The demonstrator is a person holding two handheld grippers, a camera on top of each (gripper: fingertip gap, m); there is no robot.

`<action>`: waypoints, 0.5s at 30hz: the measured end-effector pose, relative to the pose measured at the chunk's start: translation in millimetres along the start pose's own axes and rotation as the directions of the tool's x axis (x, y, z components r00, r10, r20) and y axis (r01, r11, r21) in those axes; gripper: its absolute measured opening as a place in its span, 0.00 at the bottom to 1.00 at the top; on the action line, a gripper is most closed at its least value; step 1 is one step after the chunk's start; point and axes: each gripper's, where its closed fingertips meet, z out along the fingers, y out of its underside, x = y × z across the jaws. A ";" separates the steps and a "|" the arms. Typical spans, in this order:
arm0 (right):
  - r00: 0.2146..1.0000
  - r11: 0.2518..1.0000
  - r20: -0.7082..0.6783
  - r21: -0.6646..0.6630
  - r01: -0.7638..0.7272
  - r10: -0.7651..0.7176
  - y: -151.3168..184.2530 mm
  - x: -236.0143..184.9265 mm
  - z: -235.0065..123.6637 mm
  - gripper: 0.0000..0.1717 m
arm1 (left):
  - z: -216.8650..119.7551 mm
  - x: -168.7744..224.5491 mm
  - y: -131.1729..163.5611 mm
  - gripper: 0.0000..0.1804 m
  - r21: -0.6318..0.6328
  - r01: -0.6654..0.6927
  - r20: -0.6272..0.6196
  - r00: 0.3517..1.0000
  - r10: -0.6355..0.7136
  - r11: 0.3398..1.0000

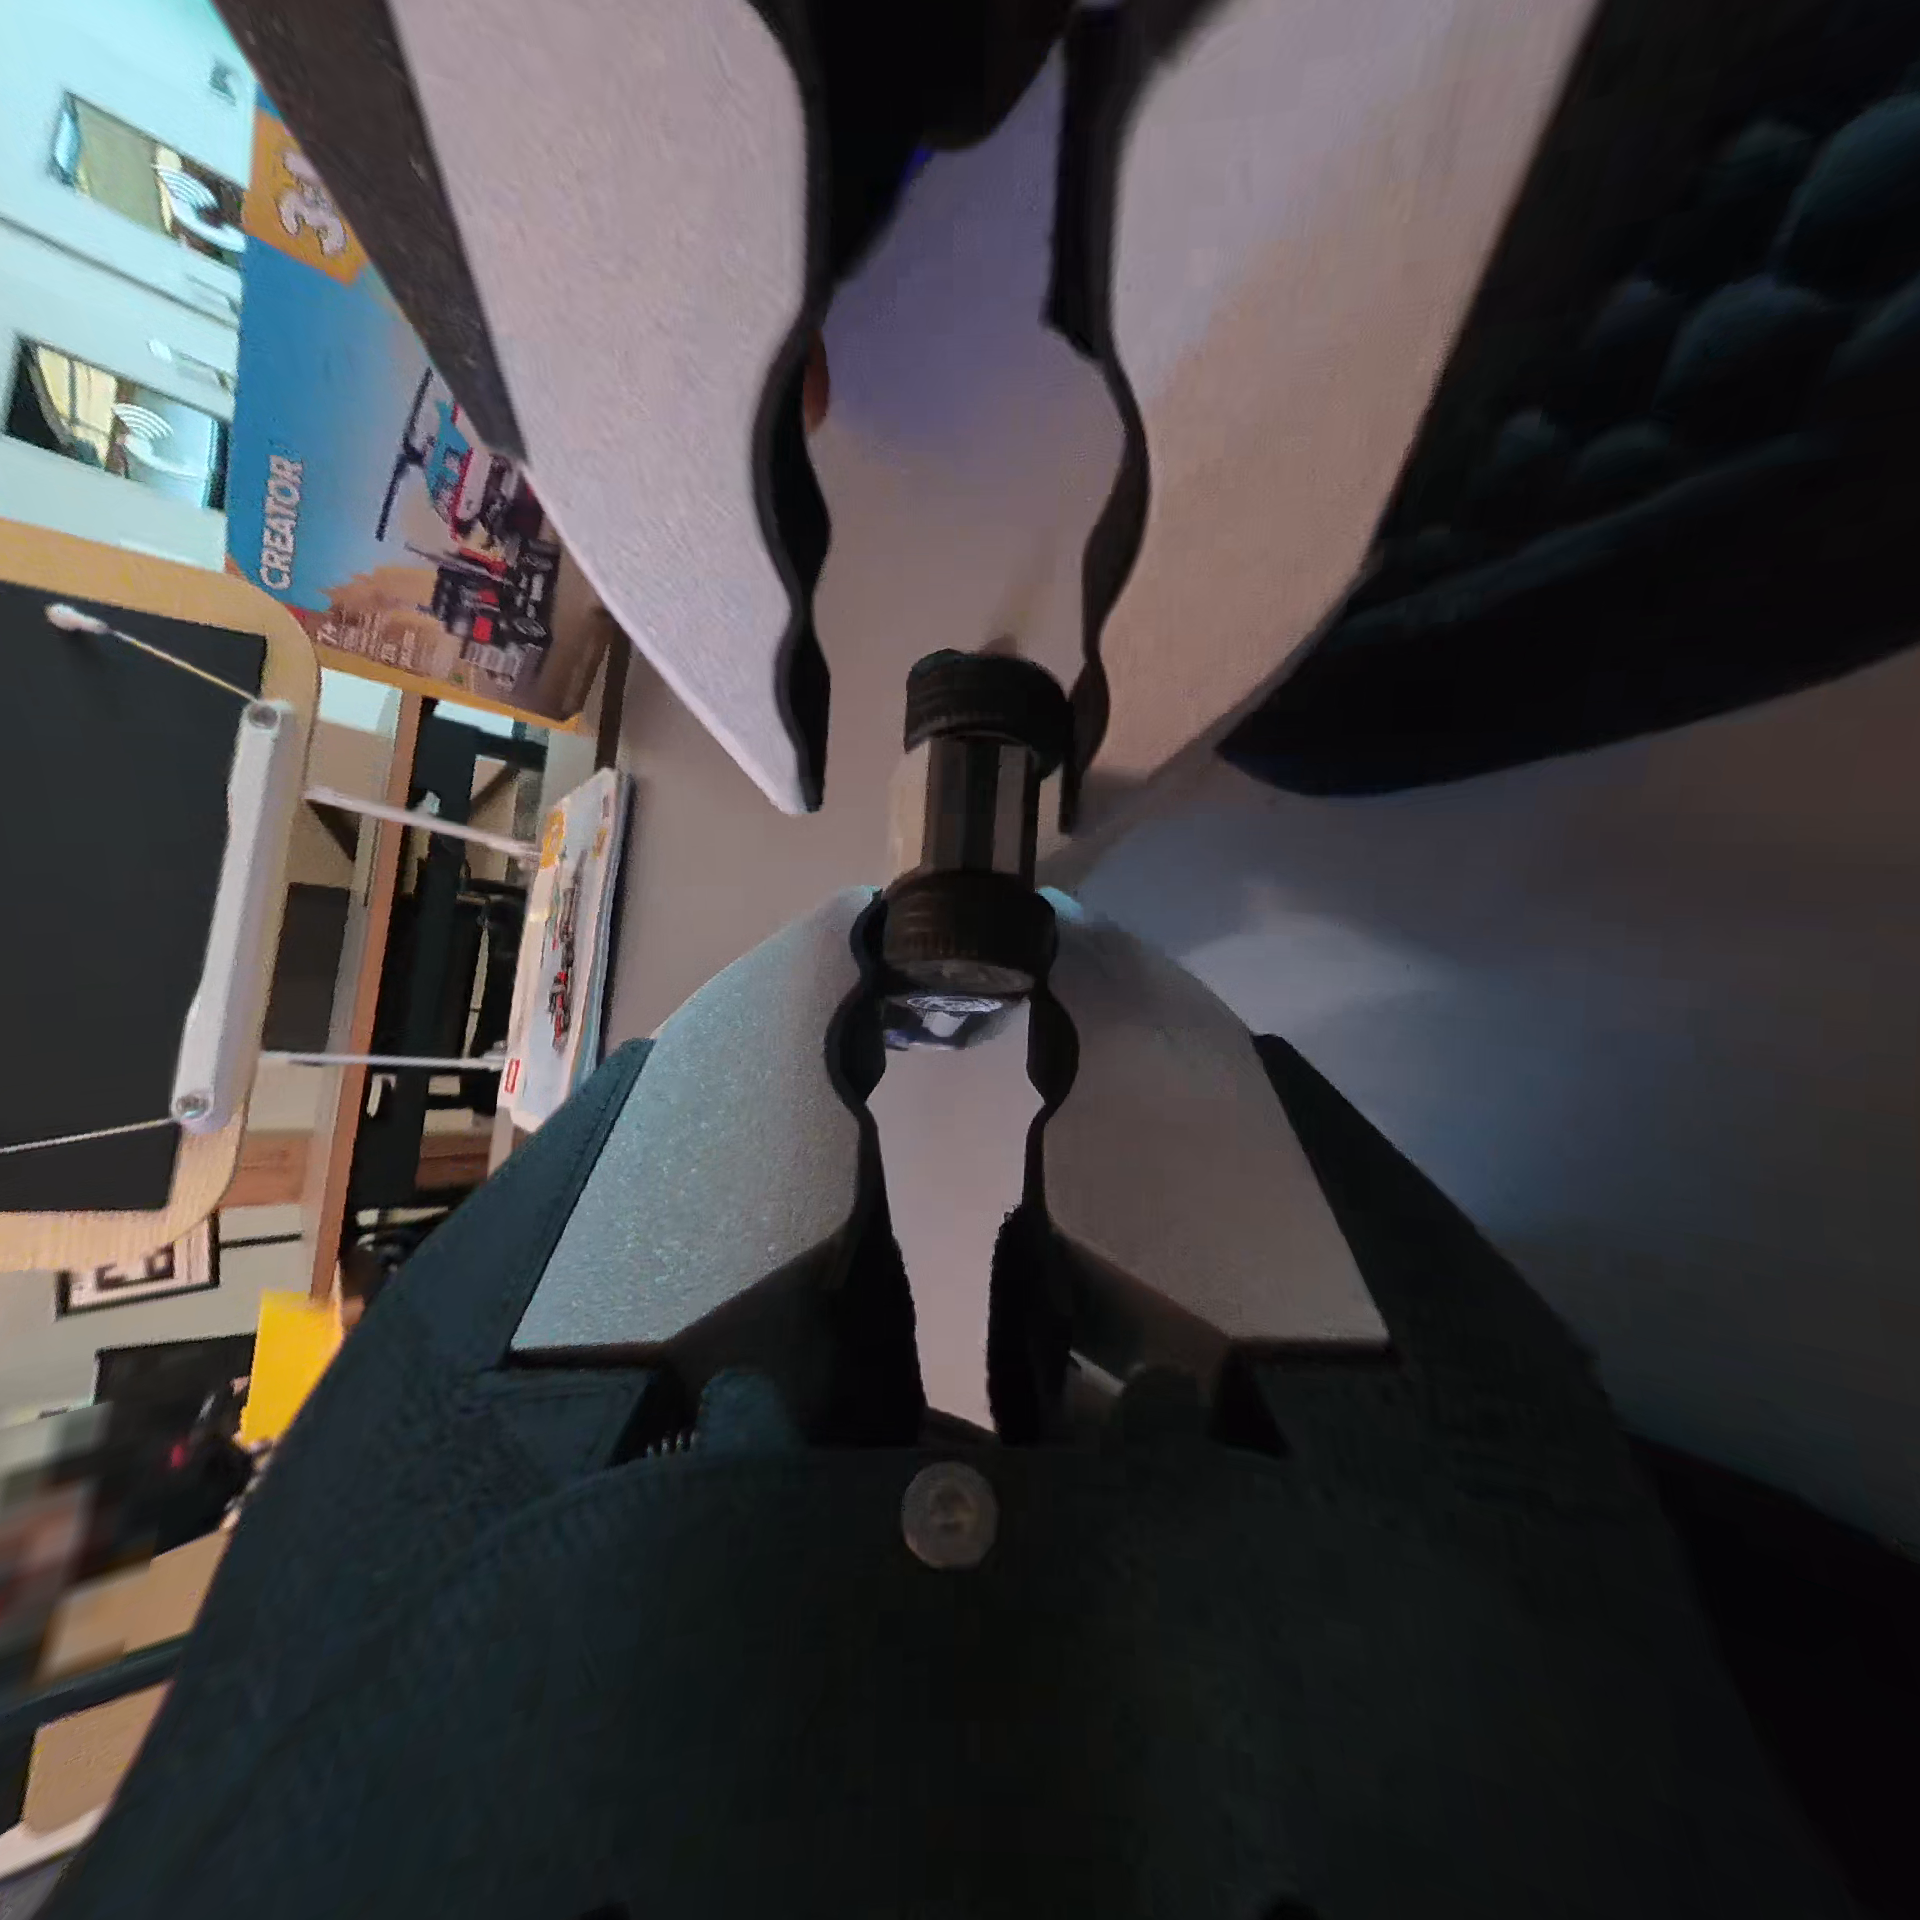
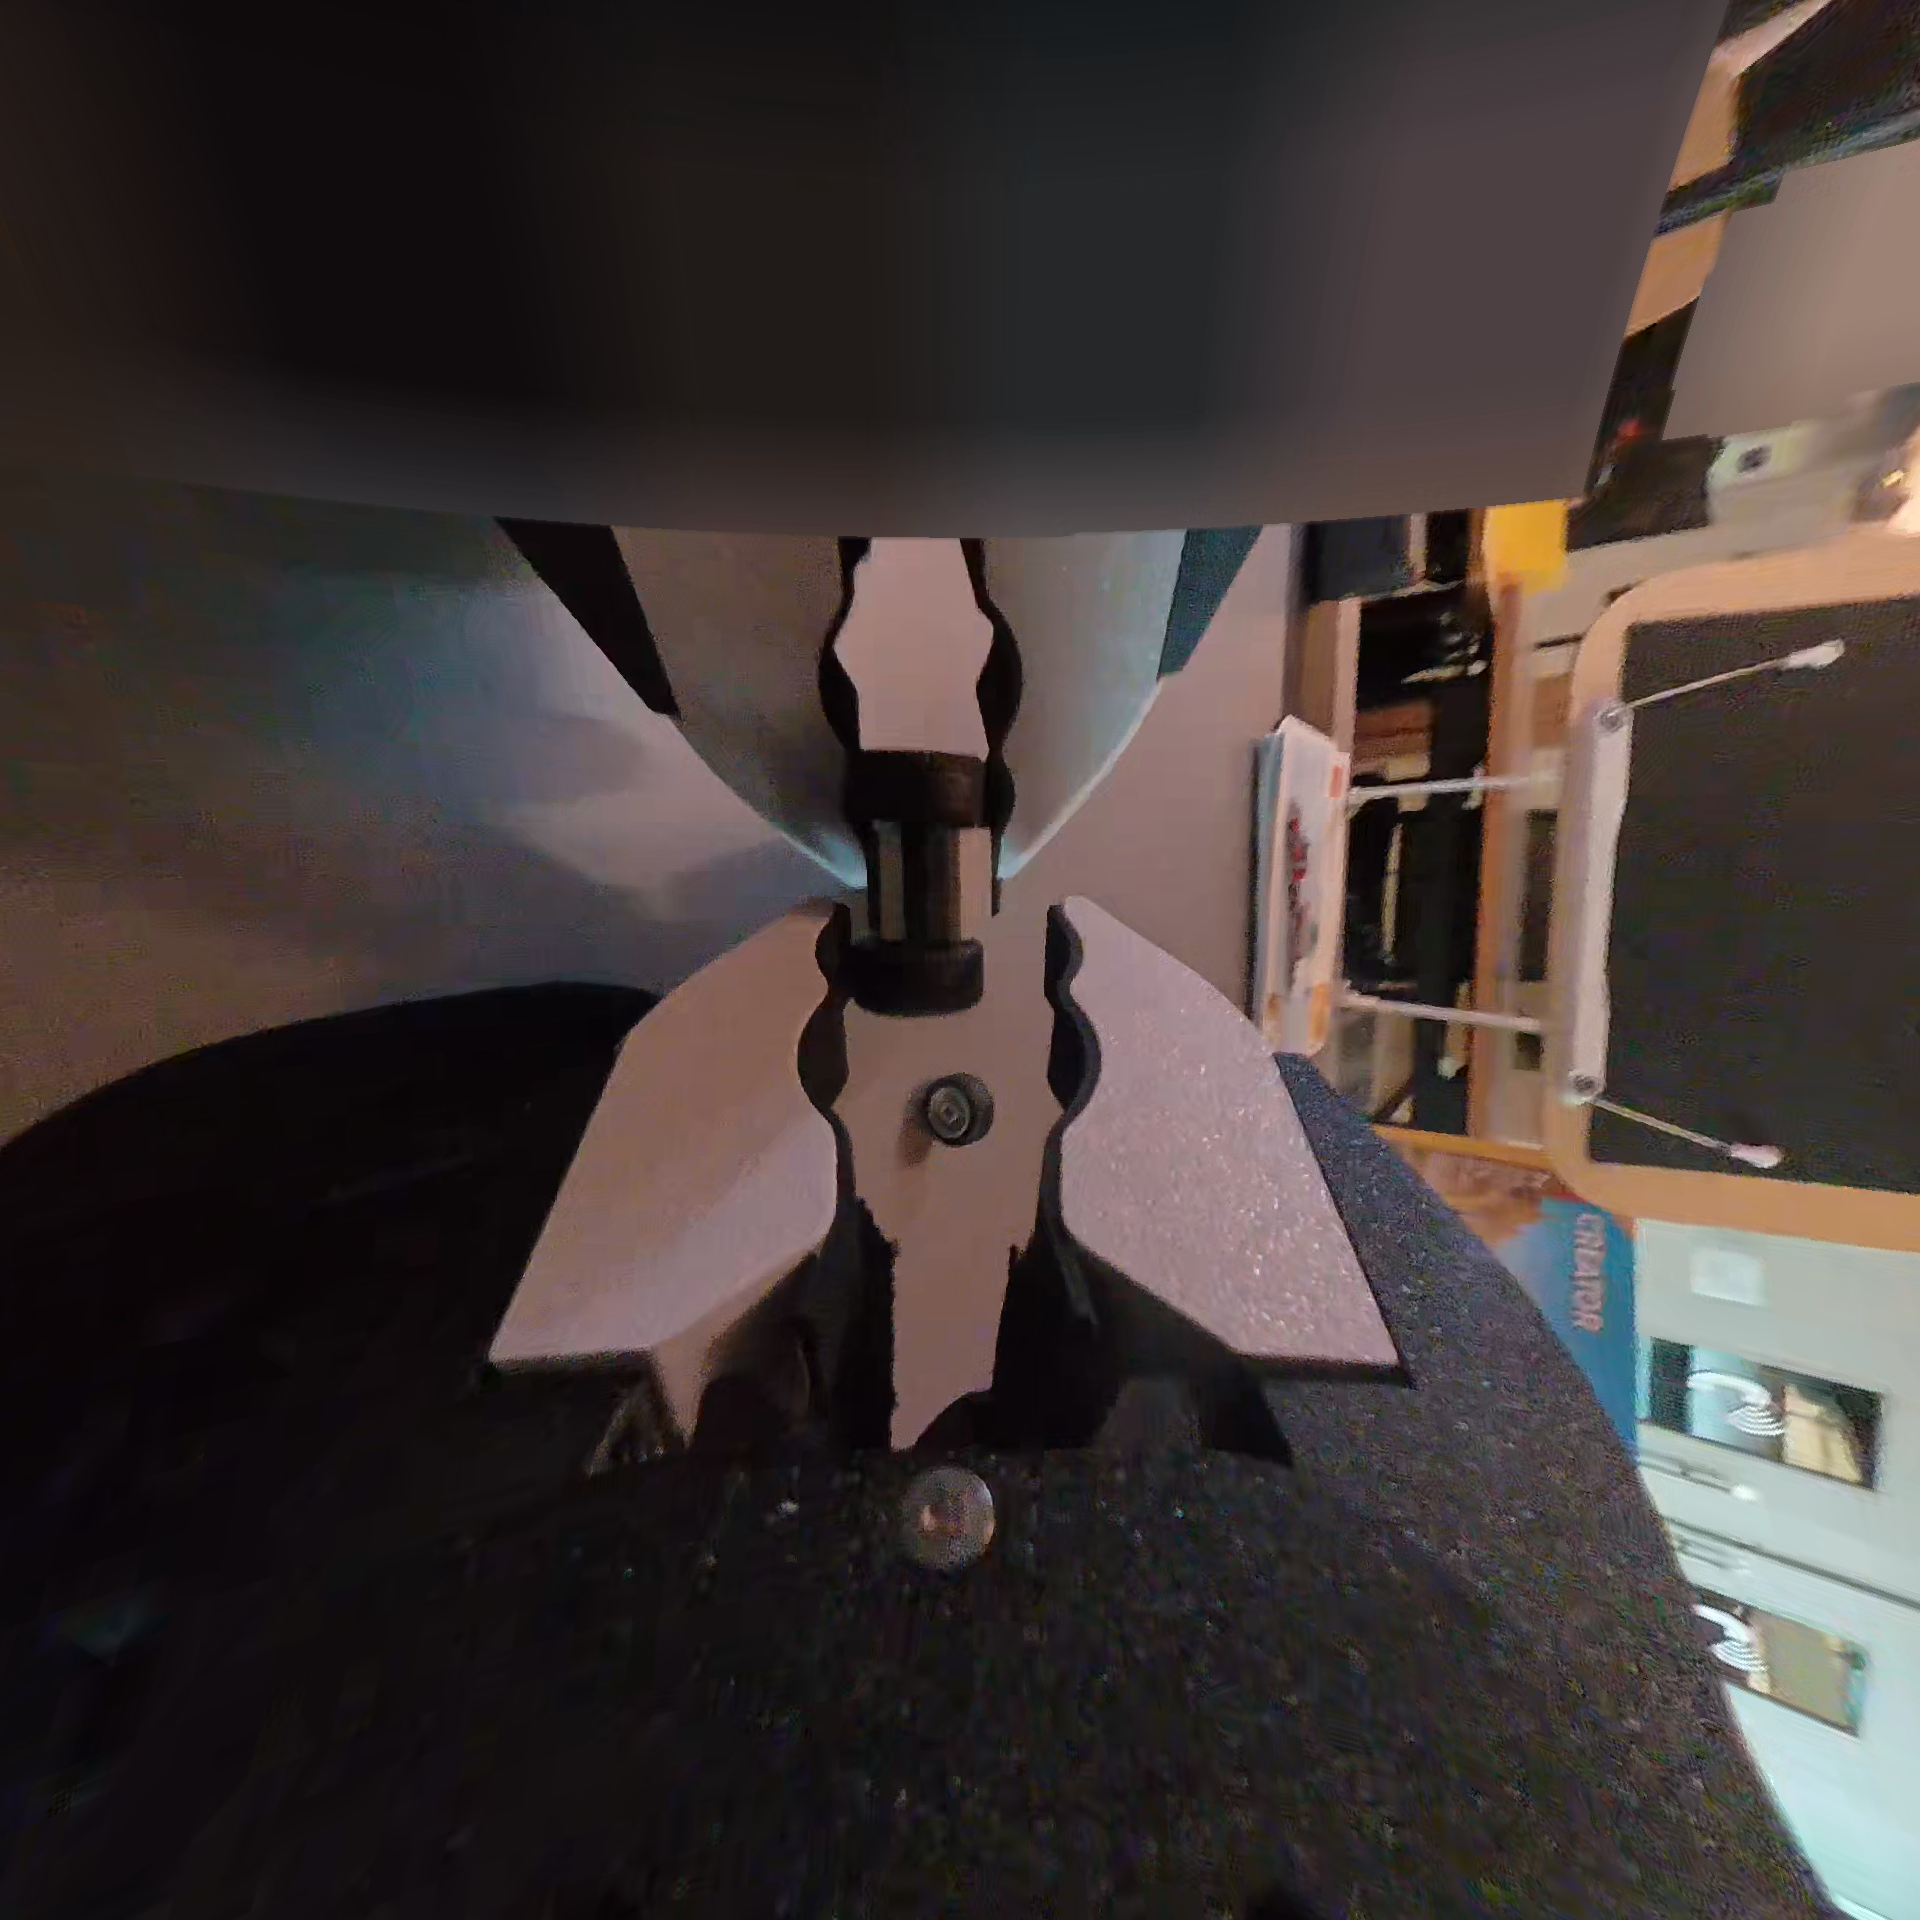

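We see a small dark dumbbell-shaped metal spacer (image 1: 975, 831) with two knurled collars, its near collar clamped between the fingers of our left gripper (image 1: 954, 956). Beyond the spacer, our right gripper (image 2: 940, 971) faces it with fingers apart, one pad beside the far collar. We judge it stiff, light and slippery mid-barrel; the knurled collars grip best.

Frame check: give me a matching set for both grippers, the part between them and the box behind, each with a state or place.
1 left gripper
2 right gripper
3 knurled part
4 printed box

a blue, in the background
b jaws apart
c black, between both grippers
d clamped on one knurled end

Pairs: 1-d; 2-b; 3-c; 4-a
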 end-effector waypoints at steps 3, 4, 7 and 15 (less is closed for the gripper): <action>0.992 0.997 -0.101 -0.028 0.078 -0.080 -1.0 4.4 -2.0 0.16 | 2.0 -2.8 -3.1 0.13 -0.019 0.099 0.000 0.995 -0.099 0.995; 0.991 0.996 -0.103 -0.035 0.077 -0.080 -0.4 3.7 -1.6 0.17 | 1.7 -2.7 -4.2 0.13 -0.014 0.116 -0.007 0.993 -0.116 0.993; 0.996 0.999 -0.080 -0.032 0.028 -0.030 -0.9 1.9 -0.2 0.18 | 0.5 0.2 -10.3 0.13 0.018 0.152 -0.037 0.988 -0.151 0.988; 0.981 0.984 -0.143 -0.140 0.110 -0.130 5.2 7.1 6.9 0.13 | 3.2 5.0 -15.3 0.14 0.005 0.191 -0.032 0.981 -0.190 0.982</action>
